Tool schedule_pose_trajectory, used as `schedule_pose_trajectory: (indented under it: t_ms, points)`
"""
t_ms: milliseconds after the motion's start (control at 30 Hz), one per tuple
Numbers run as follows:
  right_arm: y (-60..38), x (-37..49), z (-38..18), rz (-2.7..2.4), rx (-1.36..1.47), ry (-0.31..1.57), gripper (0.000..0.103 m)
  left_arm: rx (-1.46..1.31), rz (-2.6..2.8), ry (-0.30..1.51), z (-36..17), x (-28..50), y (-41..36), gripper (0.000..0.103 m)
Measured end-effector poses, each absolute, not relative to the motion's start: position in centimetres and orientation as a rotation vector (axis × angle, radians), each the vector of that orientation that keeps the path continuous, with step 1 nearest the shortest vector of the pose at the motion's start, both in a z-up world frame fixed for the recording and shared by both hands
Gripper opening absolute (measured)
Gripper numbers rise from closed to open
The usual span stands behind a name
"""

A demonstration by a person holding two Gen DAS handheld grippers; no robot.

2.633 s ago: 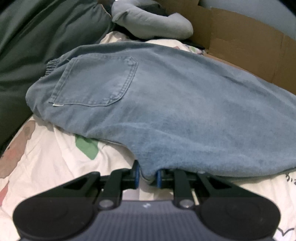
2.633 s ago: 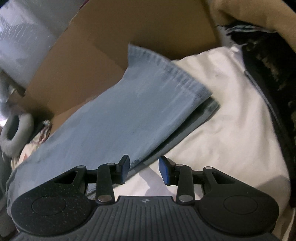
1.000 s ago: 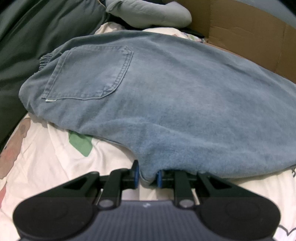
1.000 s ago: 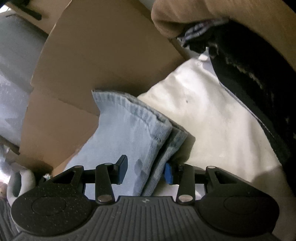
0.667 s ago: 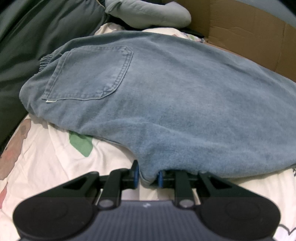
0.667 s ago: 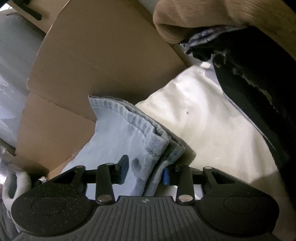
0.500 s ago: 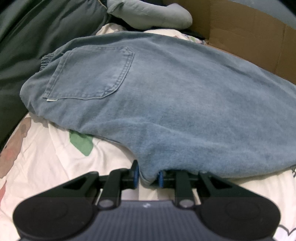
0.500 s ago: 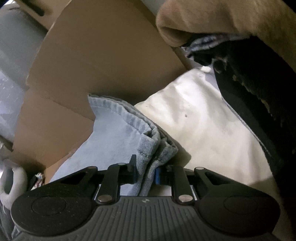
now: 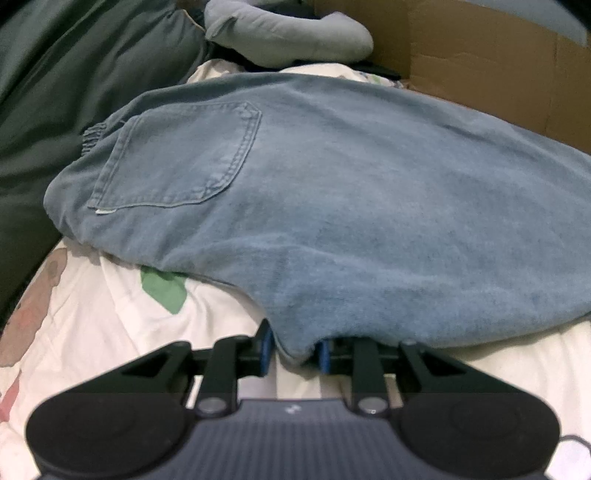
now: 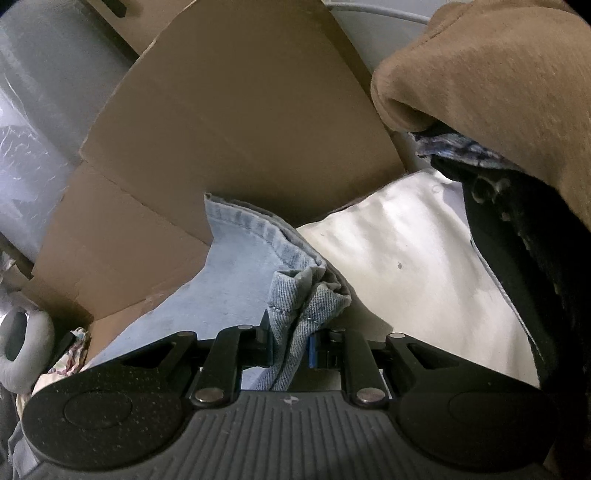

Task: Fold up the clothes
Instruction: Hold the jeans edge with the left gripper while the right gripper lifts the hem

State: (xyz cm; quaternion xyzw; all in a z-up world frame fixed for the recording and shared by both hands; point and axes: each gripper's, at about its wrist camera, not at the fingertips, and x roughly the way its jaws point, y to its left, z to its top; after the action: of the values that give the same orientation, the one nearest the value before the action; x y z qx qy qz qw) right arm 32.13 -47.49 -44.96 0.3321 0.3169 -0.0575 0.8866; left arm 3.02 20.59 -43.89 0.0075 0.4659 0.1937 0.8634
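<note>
surface: printed bedsheet (image 9: 92, 314); on it: jeans (image 9: 351, 206); grey garment (image 9: 288, 33)

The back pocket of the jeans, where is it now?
In the left wrist view the back pocket faces up on the jeans, upper left, near the dark green bedding and far from the left gripper.

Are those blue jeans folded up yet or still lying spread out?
Still mostly spread out: the jeans lie long across the bed, back pocket up. Only the leg hem is bunched in the right gripper.
</note>
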Motion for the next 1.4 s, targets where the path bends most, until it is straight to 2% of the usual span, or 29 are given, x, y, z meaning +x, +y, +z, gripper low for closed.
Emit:
schedule_pose_trajectory:
  t_ms: [100, 167, 333, 733, 967, 1267, 1400]
  points:
    - [-46.5, 31.7, -44.6, -0.117, 0.708, 0.659, 0.013, -0.002, 0.415, 0.969, -44.1, 2.9, 20.6, 0.026]
    - [-45.9, 31.4, -44.4, -0.116, 0.722, 0.658, 0.010, -0.037, 0.419, 0.966, -44.1, 2.8, 20.8, 0.022]
    - [-44.0, 30.8, -43.3, -0.115, 0.734, 0.652, 0.007, -0.098, 0.413, 0.970, -44.1, 2.6, 21.3, 0.018]
    - [-39.9, 29.5, -40.6, -0.124, 0.777, 0.649, 0.007, -0.135, 0.371, 0.997, -41.1, 2.9, 22.5, 0.014]
    - [-38.2, 27.8, -38.4, -0.135, 0.770, 0.659, 0.006, -0.134, 0.343, 1.079, -38.7, 3.3, 23.2, 0.014]
    - [-40.1, 22.4, -35.9, -0.163, 0.778, 0.698, 0.007, -0.117, 0.328, 1.129, -37.5, 2.6, 22.7, 0.014]
    - [-41.2, 17.0, -34.7, -0.190, 0.784, 0.715, 0.006, -0.121, 0.323, 1.144, -36.7, 1.2, 22.6, 0.013]
